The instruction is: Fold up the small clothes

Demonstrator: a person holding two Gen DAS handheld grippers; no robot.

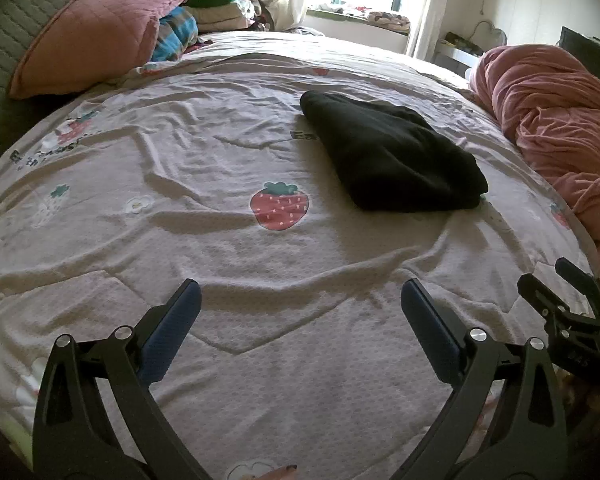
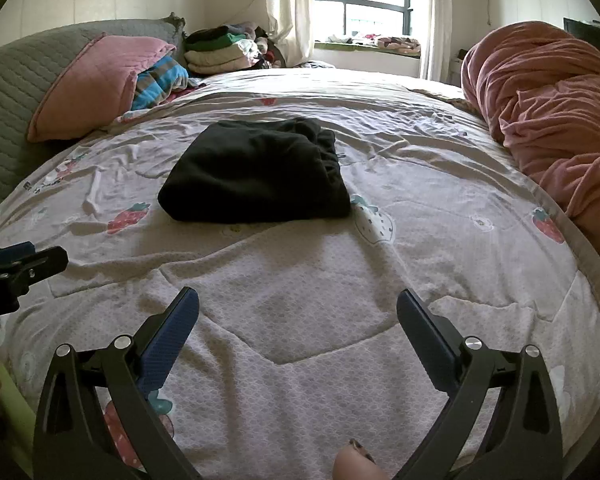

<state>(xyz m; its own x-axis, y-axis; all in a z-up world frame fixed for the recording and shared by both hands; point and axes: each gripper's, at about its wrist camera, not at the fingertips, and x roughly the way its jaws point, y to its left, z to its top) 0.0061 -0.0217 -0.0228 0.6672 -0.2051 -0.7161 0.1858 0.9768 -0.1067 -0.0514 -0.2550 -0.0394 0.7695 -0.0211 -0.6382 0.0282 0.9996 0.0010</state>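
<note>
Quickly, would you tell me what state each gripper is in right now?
Left gripper: open, holding nothing.
Right gripper: open, holding nothing.

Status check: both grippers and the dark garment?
Left gripper open, empty, low over the strawberry-print bedsheet. Right gripper open, empty. Black fabric garment lies folded mid-bed, untouched. Nothing between grippers and garment.

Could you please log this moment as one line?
left gripper open | right gripper open | black garment folded on bedsheet, untouched
</note>
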